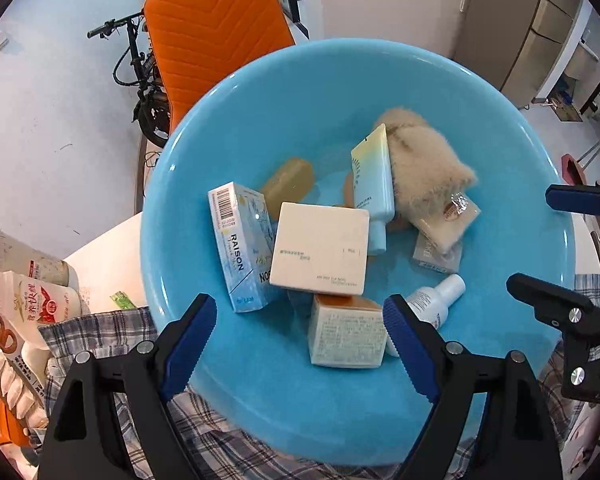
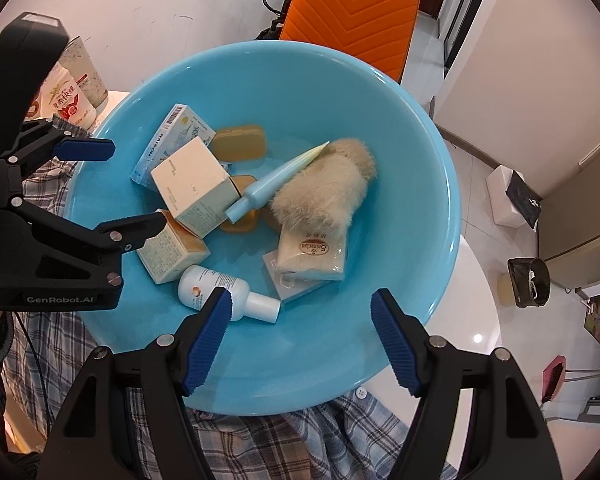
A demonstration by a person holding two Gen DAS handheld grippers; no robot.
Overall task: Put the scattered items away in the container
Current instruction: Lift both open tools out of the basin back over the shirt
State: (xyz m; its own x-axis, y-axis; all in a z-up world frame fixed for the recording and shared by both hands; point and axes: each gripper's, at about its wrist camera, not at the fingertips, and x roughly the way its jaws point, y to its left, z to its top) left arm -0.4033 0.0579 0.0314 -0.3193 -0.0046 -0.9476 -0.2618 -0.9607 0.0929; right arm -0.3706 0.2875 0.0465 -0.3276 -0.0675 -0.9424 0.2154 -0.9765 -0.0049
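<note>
Basin (image 1: 236, 380): four boxes, one bottle (image 1: 436, 300).

Blue basin (image 2: 400, 128), round and glossy, holding all items listed. Landmark: cream square box (image 2: 192, 196), tilted, near the basin's centre. Behind it, leaning against it, a pale blue carton (image 1: 236, 248) printed "RAISON". Beyond it, an amber soap bar (image 2: 239, 147); a second amber piece (image 2: 242, 224) lies partly under it. In front of it, an orange-topped box (image 1: 346, 334), beside a white bottle (image 2: 224, 292) lying on its side. To its right, a pale blue tube (image 2: 276, 182), cap down, propped on a beige furry item (image 2: 324, 192); a wrapped soap (image 2: 312, 258) rests on a flat packet (image 1: 436, 256).
</note>
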